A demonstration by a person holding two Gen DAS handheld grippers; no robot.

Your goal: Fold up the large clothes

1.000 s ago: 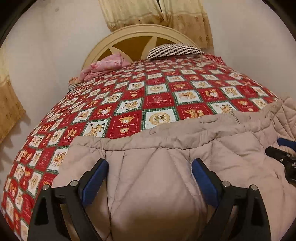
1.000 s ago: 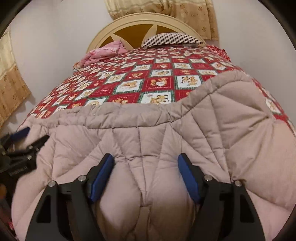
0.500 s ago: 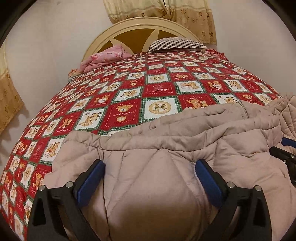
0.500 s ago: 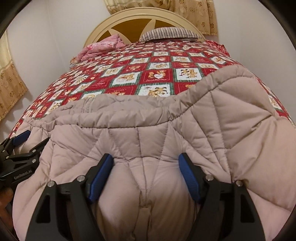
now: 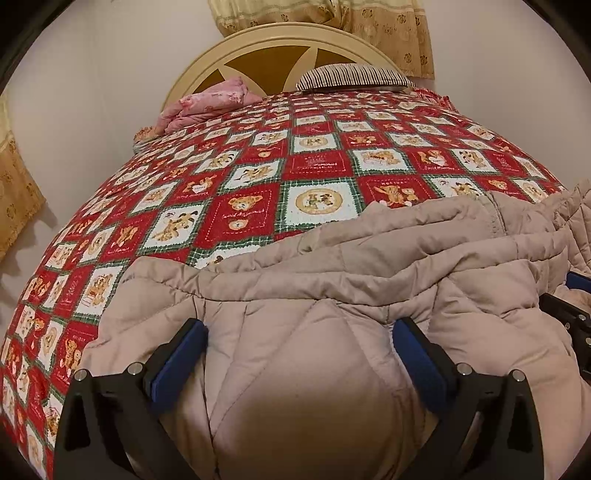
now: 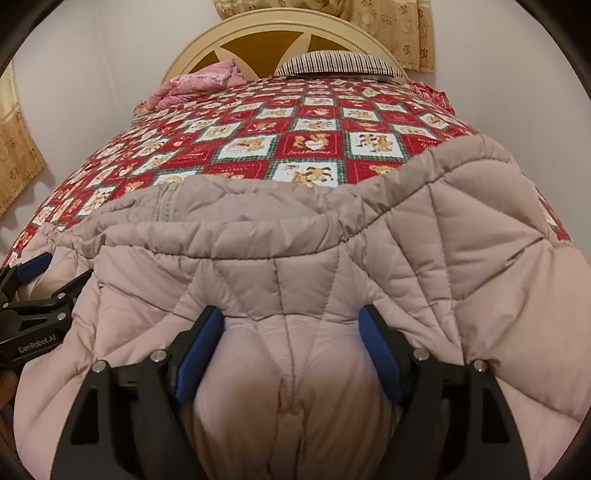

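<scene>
A large beige quilted puffer coat [image 5: 369, 273] lies across the near end of the bed; it also fills the right wrist view [image 6: 443, 251]. My left gripper [image 5: 299, 354] has its blue-padded jaws spread wide around a thick bulge of the coat's left part. My right gripper [image 6: 291, 343] holds a thick bunch of the coat's right part the same way, with fabric filling the gap. Each gripper shows at the edge of the other's view: the right one [image 5: 576, 314] and the left one [image 6: 33, 295].
The bed carries a red, white and green teddy-bear quilt [image 5: 314, 166]. At the far end are a cream headboard [image 5: 280, 44], a pink folded blanket [image 5: 210, 103] and a striped pillow [image 5: 351, 75]. Yellow curtains [image 5: 388, 33] hang behind, and walls stand on both sides.
Both grippers have drawn the coat back toward the near edge. More quilt now shows beyond it, and the coat's far edge has bunched into folds.
</scene>
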